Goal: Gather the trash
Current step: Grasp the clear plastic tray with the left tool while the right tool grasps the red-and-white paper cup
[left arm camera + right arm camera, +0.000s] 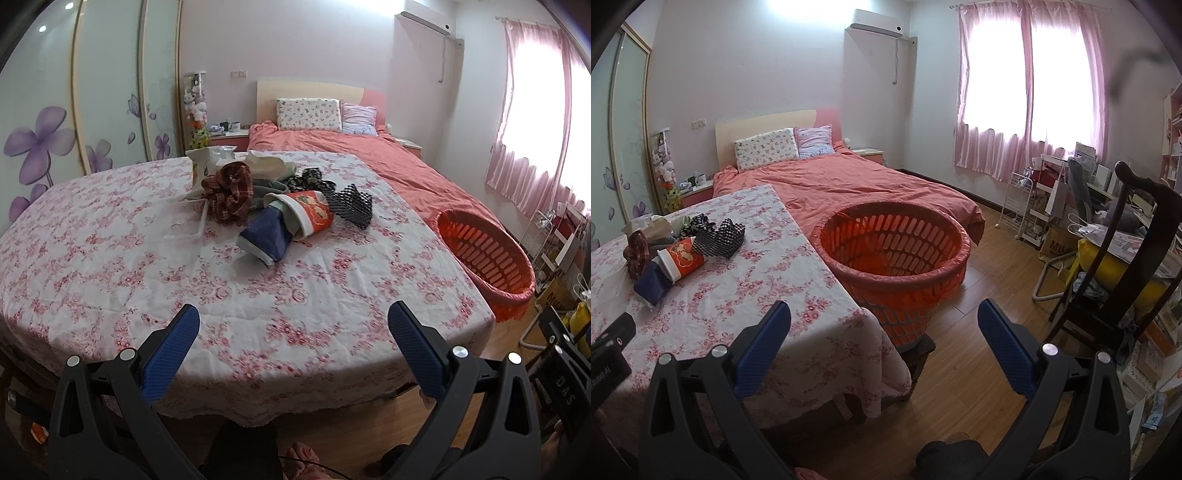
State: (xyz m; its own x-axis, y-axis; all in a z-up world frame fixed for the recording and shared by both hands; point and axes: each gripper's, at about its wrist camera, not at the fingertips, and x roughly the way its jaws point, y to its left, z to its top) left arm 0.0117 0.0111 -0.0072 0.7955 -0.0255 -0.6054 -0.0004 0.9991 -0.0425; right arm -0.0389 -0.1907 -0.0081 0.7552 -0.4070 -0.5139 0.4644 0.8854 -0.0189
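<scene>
A heap of trash lies on the floral-clothed table (pixel 110 280): a red paper cup (pixel 314 216) on its side with a dark blue pouch (pixel 267 236) at its mouth, a clear plastic tray (pixel 186 219), a plaid scrunchie (pixel 231 190), black net wrap (pixel 351 203) and a white bag (pixel 208 162). An orange slatted basket (pixel 894 245) lined with a red bag stands at the table's right end. My left gripper (pixel 293 328) hovers open over the table's near edge, well short of the heap. My right gripper (pixel 884 325) is open and empty, near the table corner, below the basket.
A bed (pixel 849 181) with a coral cover runs behind the table. A dark wooden chair (pixel 1123 258), a white wire rack (pixel 1019 206) and cluttered shelves fill the right side. Wood floor (pixel 979 302) lies open between basket and chair. A wardrobe (pixel 74 110) lines the left wall.
</scene>
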